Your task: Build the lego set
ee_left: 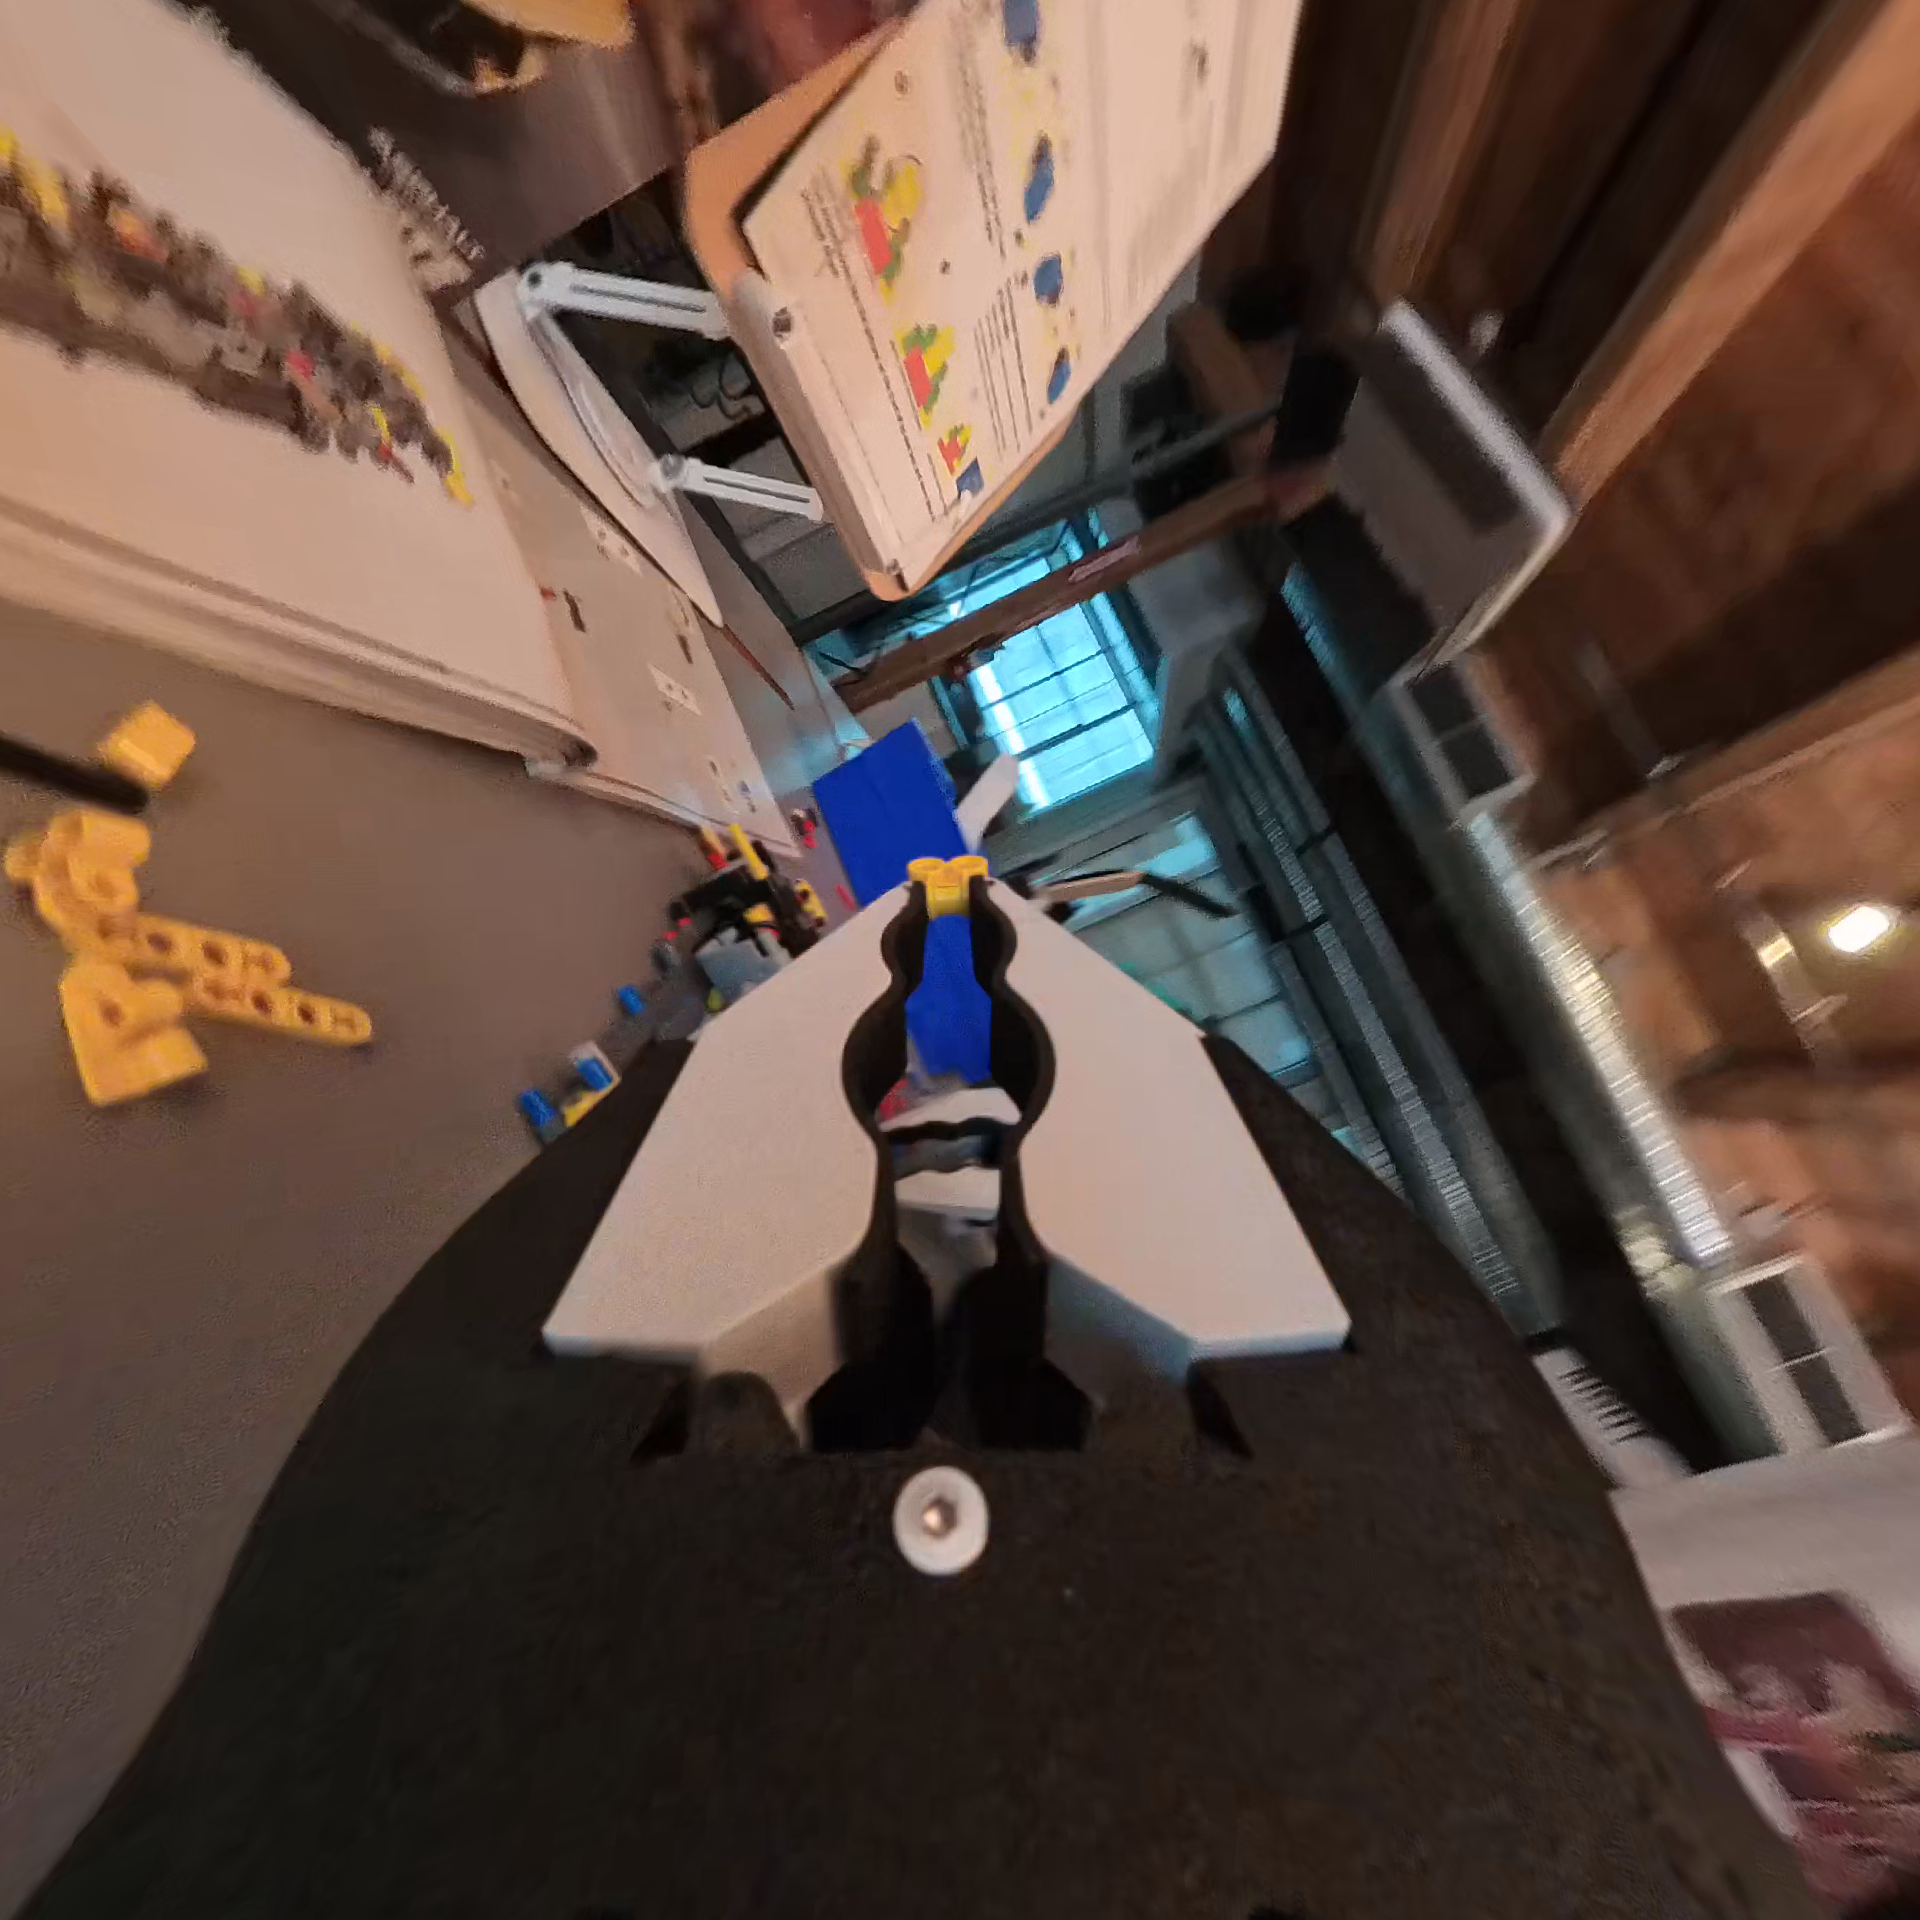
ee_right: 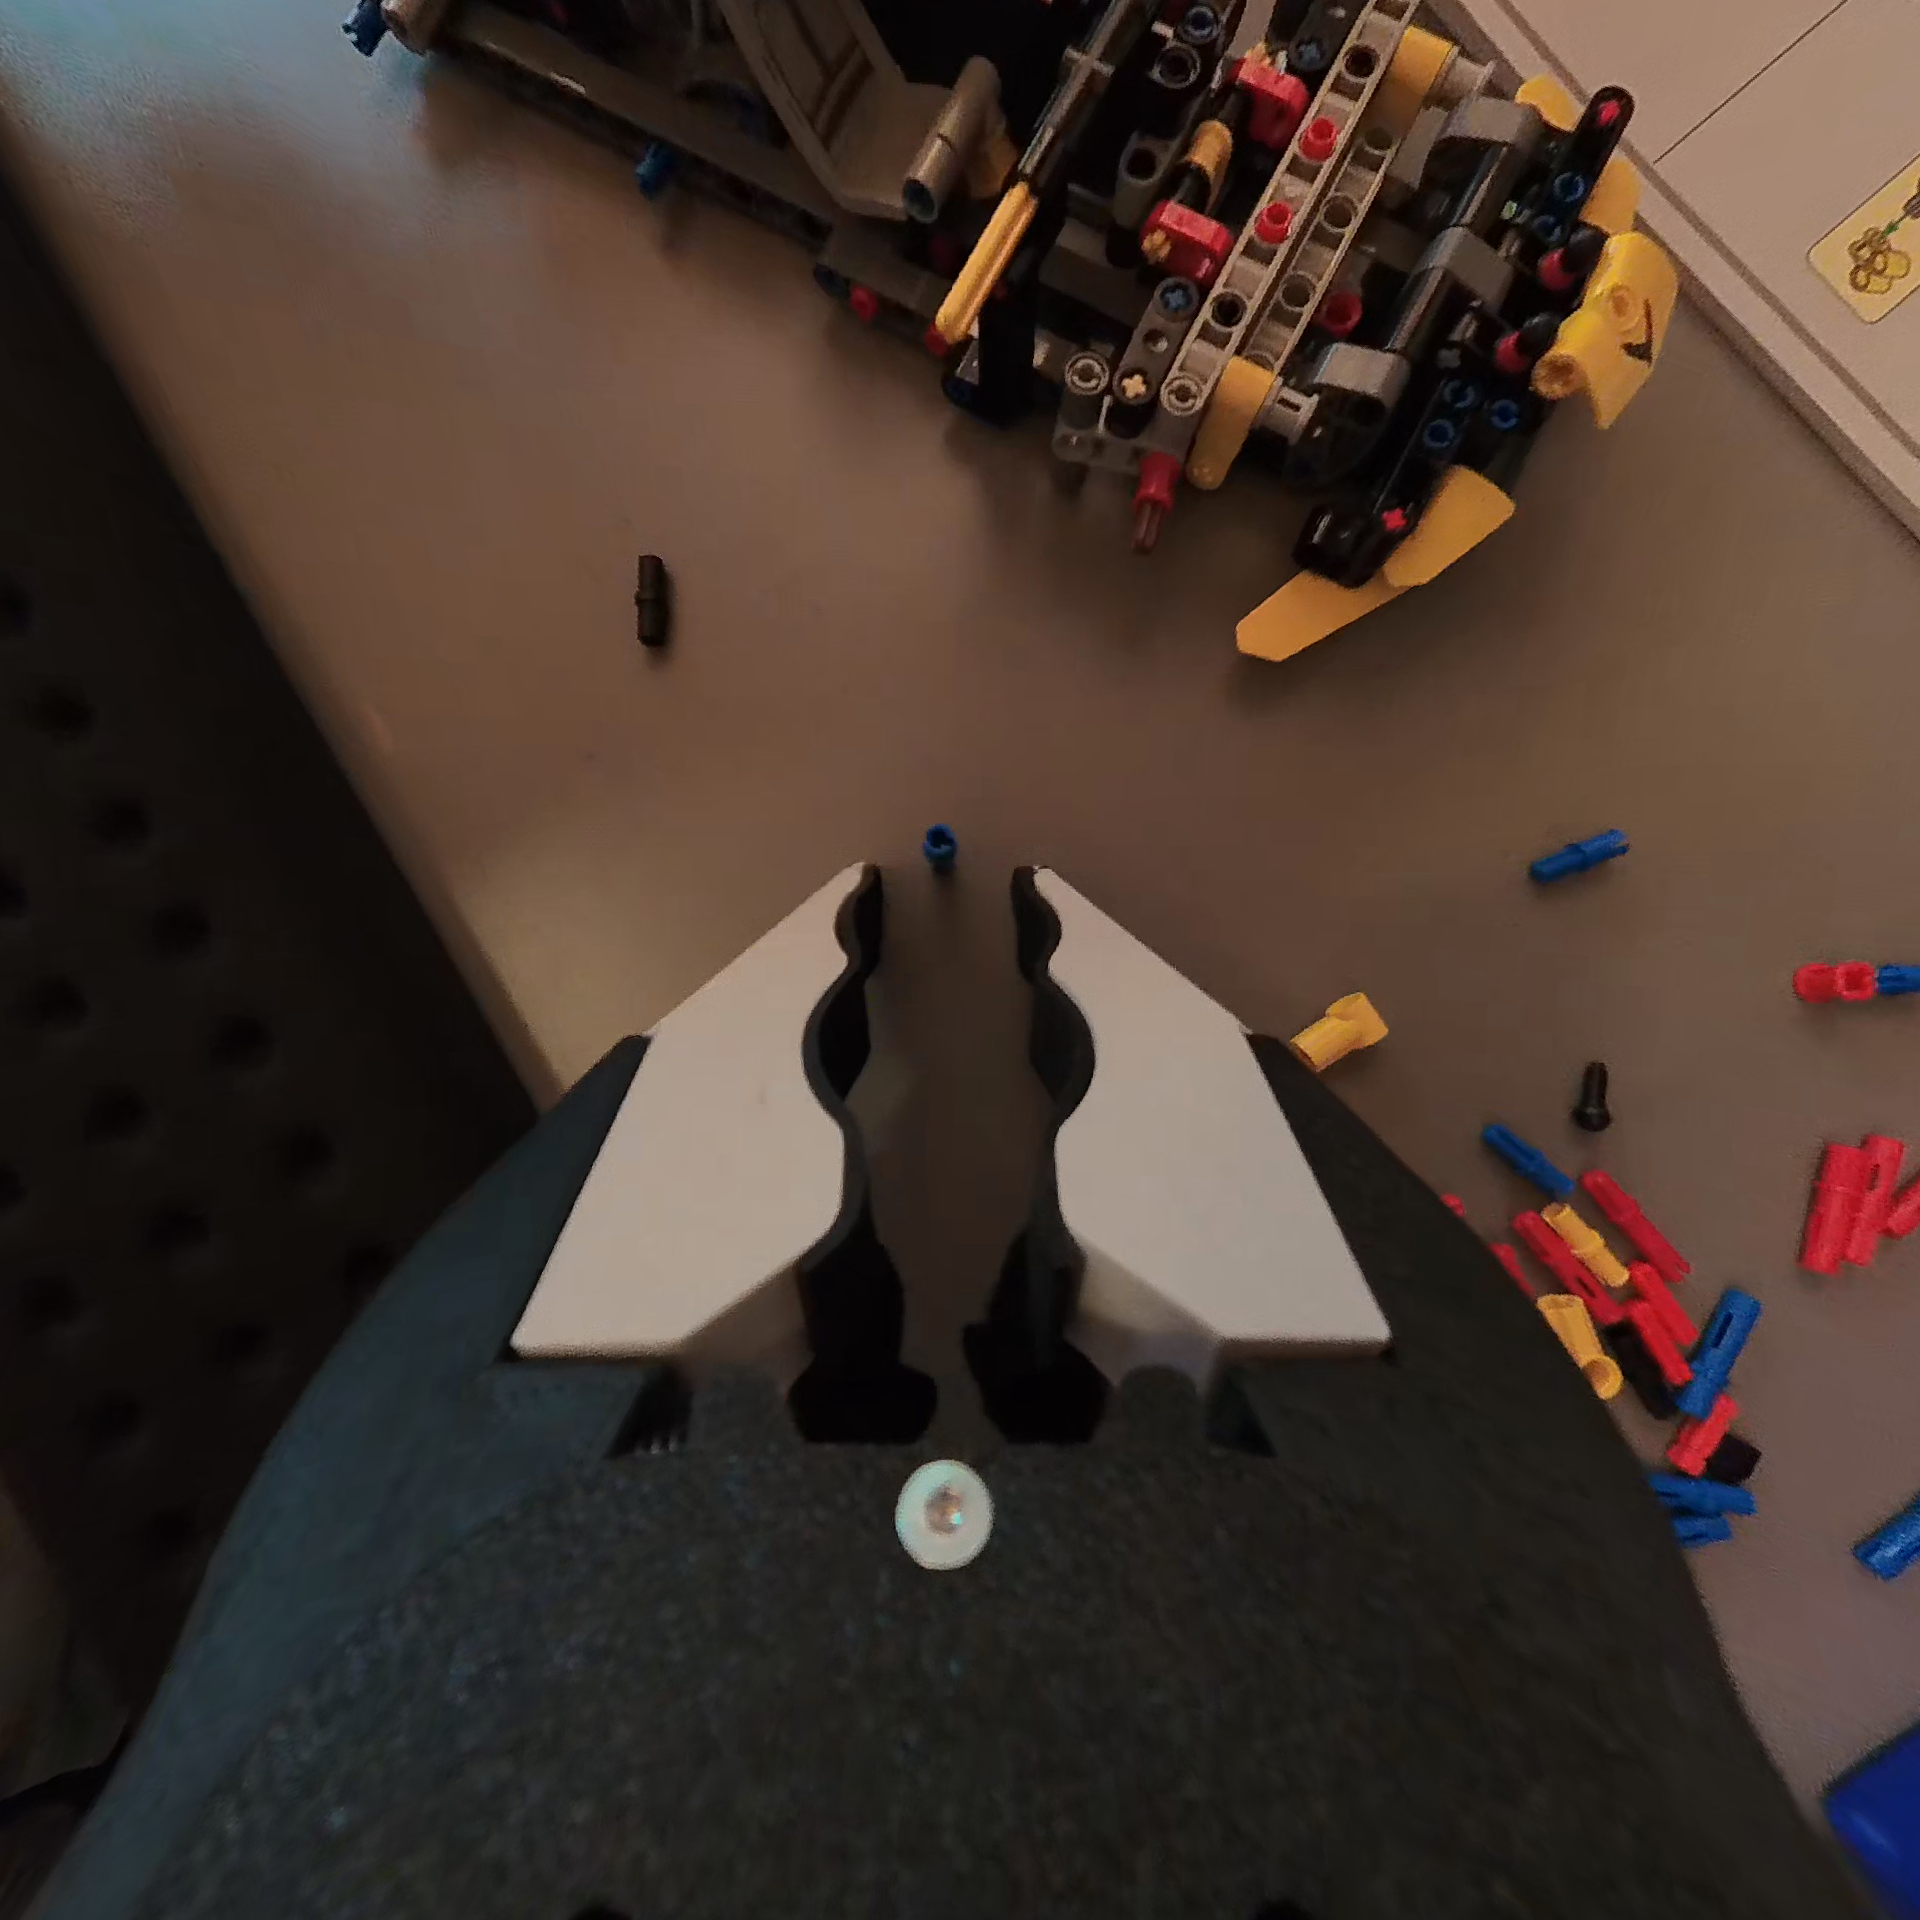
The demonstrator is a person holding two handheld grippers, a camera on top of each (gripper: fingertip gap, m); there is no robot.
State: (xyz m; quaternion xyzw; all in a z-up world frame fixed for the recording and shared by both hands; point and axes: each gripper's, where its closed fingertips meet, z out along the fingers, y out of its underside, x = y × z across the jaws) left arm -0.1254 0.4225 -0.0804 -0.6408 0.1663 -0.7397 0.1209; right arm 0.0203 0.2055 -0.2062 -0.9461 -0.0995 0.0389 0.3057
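Left gripper (ee_left: pixel 945 896) is pinching a small yellow connector (ee_left: pixel 944 883) at the very tips of its fingers, lifted off the counter (ee_left: pixel 343 1195) and tilted hard, with the frame motion-blurred. Grip is shallow: only the piece's lower end is sitting between the pads, so a twist or bump is likely sending it flying.

Right gripper (ee_right: pixel 945 883) is hanging over the counter with its fingers spread and nothing between them, lined up on a blue pin (ee_right: pixel 939 844) that is standing on end just past the tips. Risk: closing slightly off-centre is knocking the pin over or rolling it toward the counter's near-left edge, where the dark perforated surface (ee_right: pixel 135 935) is dropping away.

The partly built model (ee_right: pixel 1278 281) is sitting toward the far side of the counter, beside the white instruction sheet (ee_right: pixel 1818 156) at the far-right corner. A loose black pin (ee_right: pixel 651 600) is lying well apart to the left.

The pile of red, blue and yellow pins (ee_right: pixel 1642 1309) along the right edge is tangled; a sweep of the right gripper's body is scattering them.
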